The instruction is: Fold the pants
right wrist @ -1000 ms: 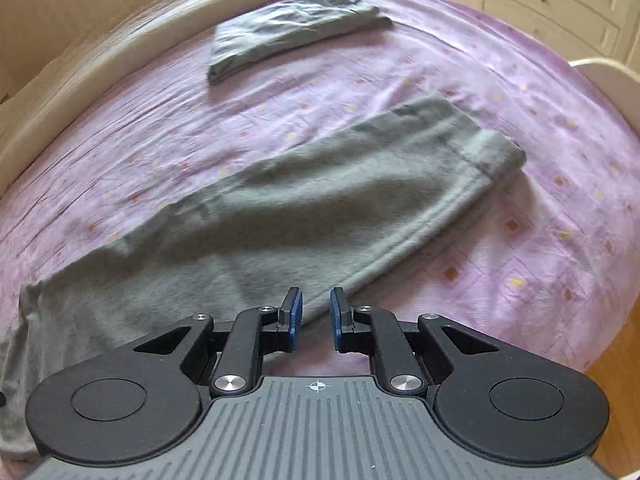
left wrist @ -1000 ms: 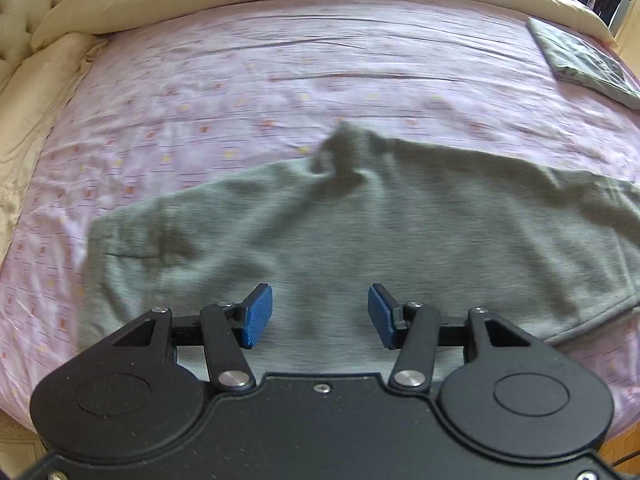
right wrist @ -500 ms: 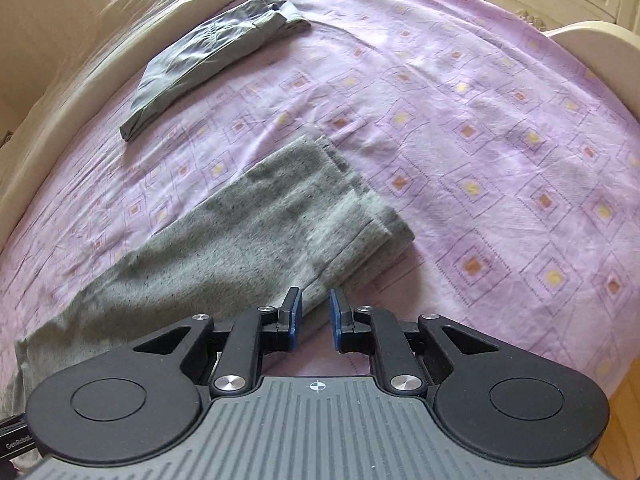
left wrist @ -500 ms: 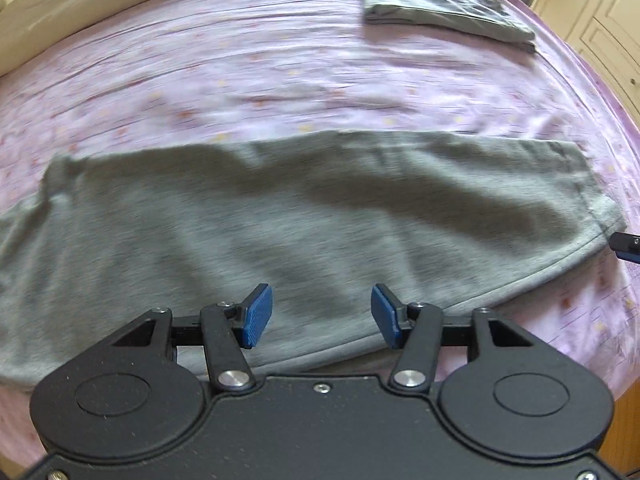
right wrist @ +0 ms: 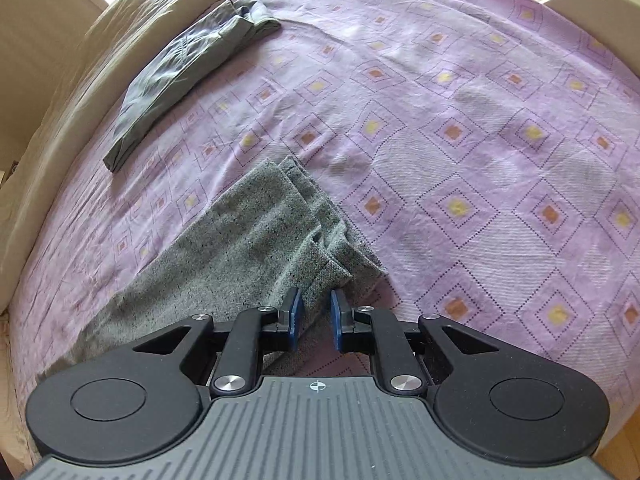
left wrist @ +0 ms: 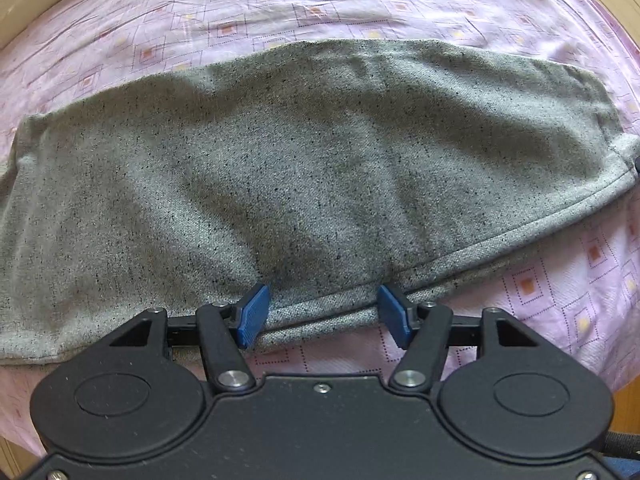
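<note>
Bedspread; left gripper jaws opening over pants.

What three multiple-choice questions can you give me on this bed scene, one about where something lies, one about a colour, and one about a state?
1. Where does the folded dark garment lie relative to the grey pants?
A. On top of them
B. Apart from them, farther up the bed
C. On the floor

2. What colour is the bedsheet?
A. Purple with small diamond shapes
B. Plain white
C. Green stripes

3. In what state is the left gripper?
A. Clamped shut on the pants
B. Holding the dark garment
C. Spread apart at the pants' near edge, gripping nothing

Answers: 1 B, bare sheet separates the two in the right wrist view. 2 A, the pattern shows in both views. 3 C, the blue pads stand wide and are opening, with the hem between them but unpressed.
</note>
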{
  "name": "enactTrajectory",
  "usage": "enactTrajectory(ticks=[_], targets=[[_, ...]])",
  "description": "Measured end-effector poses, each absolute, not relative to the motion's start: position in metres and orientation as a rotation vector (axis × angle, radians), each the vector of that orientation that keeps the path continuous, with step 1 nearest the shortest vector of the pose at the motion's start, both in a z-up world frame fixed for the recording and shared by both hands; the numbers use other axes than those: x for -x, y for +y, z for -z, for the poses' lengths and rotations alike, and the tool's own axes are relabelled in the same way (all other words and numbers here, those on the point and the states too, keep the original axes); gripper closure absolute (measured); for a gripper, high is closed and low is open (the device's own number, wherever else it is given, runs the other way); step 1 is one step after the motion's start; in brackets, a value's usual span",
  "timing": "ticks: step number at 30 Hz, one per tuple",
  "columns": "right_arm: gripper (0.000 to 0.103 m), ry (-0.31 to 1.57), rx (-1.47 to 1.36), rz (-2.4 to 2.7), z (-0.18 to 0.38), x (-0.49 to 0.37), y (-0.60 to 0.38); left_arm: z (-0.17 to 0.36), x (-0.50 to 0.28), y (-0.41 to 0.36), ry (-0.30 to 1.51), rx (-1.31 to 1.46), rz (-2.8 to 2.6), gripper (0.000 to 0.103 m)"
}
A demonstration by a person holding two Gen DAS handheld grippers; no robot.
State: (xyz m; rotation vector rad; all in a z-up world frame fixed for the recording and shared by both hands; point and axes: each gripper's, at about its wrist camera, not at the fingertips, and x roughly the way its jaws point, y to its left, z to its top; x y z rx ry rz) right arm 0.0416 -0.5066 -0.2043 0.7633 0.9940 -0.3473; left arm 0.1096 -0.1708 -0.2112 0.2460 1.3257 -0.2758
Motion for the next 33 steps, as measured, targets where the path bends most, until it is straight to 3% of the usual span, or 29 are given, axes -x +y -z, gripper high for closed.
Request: enactTrajectory(ticks=[28, 29, 30, 33], targets=[[0.087, 0.973, -0.744, 0.393, 0.214, -0.044, -0.505, 0.214, -0.113, -0.178, 1.329, -0.282, 0.261, 0.035], [0.089, 0.971, -0.732, 0.387, 0.213, -0.045, -0.504, 0.214, -0.113, -0.178, 1.329, -0.283, 0.262, 0.035], [0.099, 0.953, -0.718, 0.372, 0.211, -0.045, -0.502, 0.215, -0.113, -0.178, 1.33, -0.282, 0.262, 0.035], [0.099, 0.953, -0.62, 0.345, 0.202, -0.048, -0.494, 0.215, -0.113, -0.178, 1.331, -0.279, 0.258, 0.035]])
